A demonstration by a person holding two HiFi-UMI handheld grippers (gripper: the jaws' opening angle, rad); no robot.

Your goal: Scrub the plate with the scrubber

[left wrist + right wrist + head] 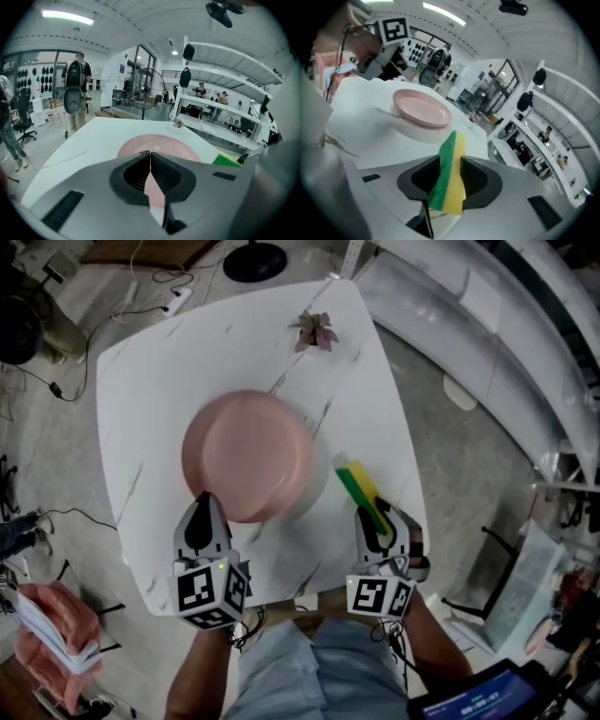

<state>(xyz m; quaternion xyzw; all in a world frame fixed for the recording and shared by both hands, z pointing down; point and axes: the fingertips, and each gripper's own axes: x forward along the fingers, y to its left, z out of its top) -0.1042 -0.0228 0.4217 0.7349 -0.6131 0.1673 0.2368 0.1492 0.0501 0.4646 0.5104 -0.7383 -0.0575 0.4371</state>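
1. Plate position: the round pink plastic plate (248, 451) sits upright and level near the centre of the white marble-patterned table (159, 381). Its upper surface looks bare; no foam, water or residue is visible.
2. Left gripper (204, 501): the jaws are closed together, tip against tip, at the near rim of the plate. The pink surface shows through the gap behind the tips. No view confirms whether the jaws pinch the rim or only rest beside it.
3. Right gripper (377, 521): the jaws clamp the rectangular green-and-yellow sponge scrubber (447, 173) on edge, one pad on the green abrasive face and one on the yellow foam face. The free end projects forward past the fingertips.
4. Scrubber position: to the right of the plate, near it but clear of it, with no contact between the two.
5. Completed, as judged: pickup of the scrubber; placement of the left gripper at the plate.
6. Remaining, as judged: bring the scrubber over the plate, set the green face on the surface, and perform all scrubbing strokes. The scrubbing itself is not yet started.
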